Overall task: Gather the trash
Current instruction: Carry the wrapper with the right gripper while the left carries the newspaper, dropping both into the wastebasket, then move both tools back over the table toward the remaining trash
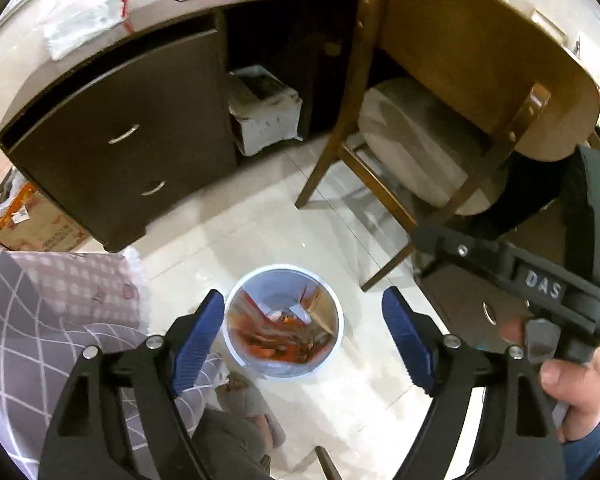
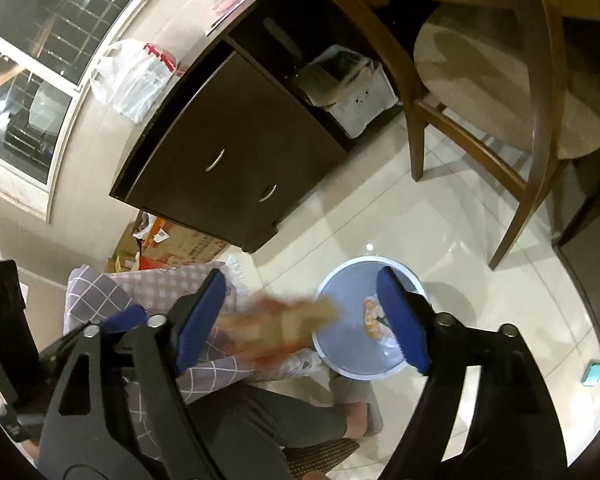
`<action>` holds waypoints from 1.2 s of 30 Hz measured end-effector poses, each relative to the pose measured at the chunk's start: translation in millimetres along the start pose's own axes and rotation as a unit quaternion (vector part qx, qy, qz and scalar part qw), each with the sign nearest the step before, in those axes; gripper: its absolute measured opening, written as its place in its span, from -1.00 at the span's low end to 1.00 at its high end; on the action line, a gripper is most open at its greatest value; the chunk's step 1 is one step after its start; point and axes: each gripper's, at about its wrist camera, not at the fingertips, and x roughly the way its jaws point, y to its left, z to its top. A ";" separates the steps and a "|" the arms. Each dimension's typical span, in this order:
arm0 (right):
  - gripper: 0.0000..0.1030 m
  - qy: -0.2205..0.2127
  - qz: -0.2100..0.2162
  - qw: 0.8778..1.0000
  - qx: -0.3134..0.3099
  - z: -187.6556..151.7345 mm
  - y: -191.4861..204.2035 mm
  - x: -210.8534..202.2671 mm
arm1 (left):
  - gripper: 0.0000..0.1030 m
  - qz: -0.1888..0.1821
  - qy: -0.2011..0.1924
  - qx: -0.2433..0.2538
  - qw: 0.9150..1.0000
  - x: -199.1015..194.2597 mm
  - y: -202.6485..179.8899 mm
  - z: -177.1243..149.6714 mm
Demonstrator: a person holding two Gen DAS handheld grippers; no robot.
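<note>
A round blue-grey trash bin with a white rim (image 1: 340, 320) stands on the tiled floor below both grippers. In the left wrist view a blurred orange-and-tan piece of trash (image 1: 284, 330) shows inside it. My left gripper (image 1: 304, 340) is open and empty above the bin. My right gripper (image 2: 300, 320) is open; a blurred orange-tan piece of trash (image 2: 284, 326) is in the air between its fingers, beside the bin (image 2: 340, 344). A small crumpled wrapper (image 2: 374, 316) lies in the bin. The right gripper's body (image 1: 540, 280) shows at the right of the left wrist view.
A dark cabinet with two drawers (image 1: 132, 152) stands behind the bin, a white crate (image 1: 264, 112) in its open bay. A wooden chair (image 1: 420, 140) is tucked under a table at right. A checked cloth (image 1: 40, 320) and the person's legs (image 2: 260, 416) are at left. A cardboard box (image 1: 32, 220) sits by the cabinet.
</note>
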 end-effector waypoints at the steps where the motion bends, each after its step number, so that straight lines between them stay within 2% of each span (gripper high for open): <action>1: 0.72 -0.002 0.000 1.000 0.000 -0.5 1.2 -1.5 | 0.60 0.004 -0.001 -0.002 1.000 -3.7 2.0 0.5; 4: 0.88 -0.010 -0.006 1.000 -0.006 -2.6 11.0 -5.0 | 0.72 0.028 -0.022 -0.007 0.999 -23.3 7.4 -2.2; 14: 0.88 -0.052 -0.025 0.996 -0.071 -10.9 75.9 -36.1 | 0.81 0.058 -0.107 -0.034 0.992 -105.3 25.4 -16.4; 24: 0.88 -0.080 -0.024 0.984 -0.156 -27.7 160.2 -76.2 | 0.82 0.082 -0.186 -0.058 0.977 -188.2 46.9 -49.2; 36: 0.88 -0.089 -0.005 0.970 -0.227 -60.2 244.6 -96.5 | 0.82 0.120 -0.239 -0.105 0.958 -258.5 91.8 -97.8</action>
